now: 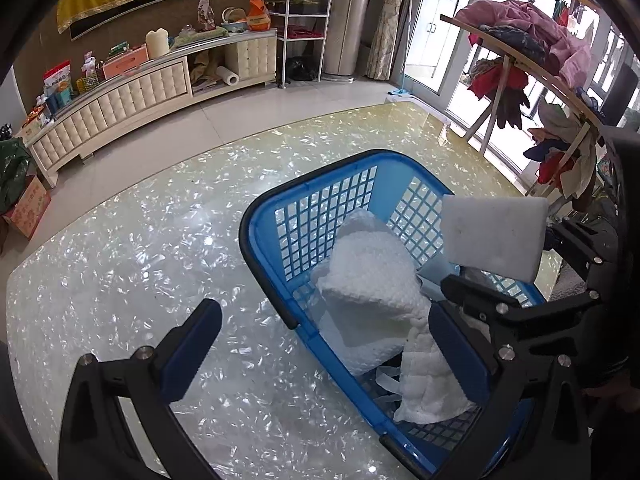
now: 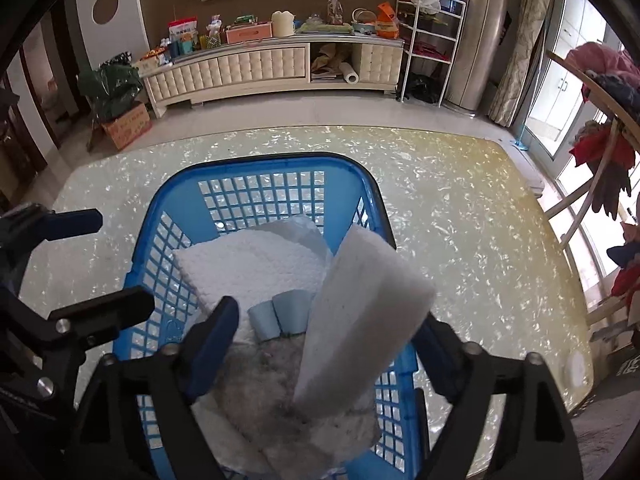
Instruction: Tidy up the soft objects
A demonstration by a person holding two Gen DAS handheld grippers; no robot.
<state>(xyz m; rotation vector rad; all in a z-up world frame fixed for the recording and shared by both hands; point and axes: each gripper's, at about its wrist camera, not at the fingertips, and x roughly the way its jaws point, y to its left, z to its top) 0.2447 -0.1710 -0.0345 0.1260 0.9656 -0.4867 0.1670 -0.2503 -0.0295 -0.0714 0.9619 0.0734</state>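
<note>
A blue plastic basket [image 1: 264,232] [image 2: 248,168] stands on the shiny marbled table [image 1: 120,260] [image 2: 460,220]. It holds white knitted cloths [image 1: 372,276] [image 2: 256,264], a grey fluffy cloth [image 2: 260,384] and two pale blue rolls [image 2: 280,312]. My left gripper [image 1: 324,340] is open and empty, straddling the basket's near rim. My right gripper [image 2: 328,332] is open over the basket; a white sponge block [image 2: 360,312] leans against its right finger, and it shows in the left wrist view [image 1: 496,236] too. Whether the sponge is loose or still touching, I cannot tell.
A cream sideboard [image 2: 256,68] loaded with boxes and packets stands across the tiled floor. A white wire shelf [image 2: 432,32] stands beside it. A wooden rack with hanging clothes [image 1: 532,52] stands at the right by the glass doors. A cardboard box [image 2: 128,124] sits on the floor.
</note>
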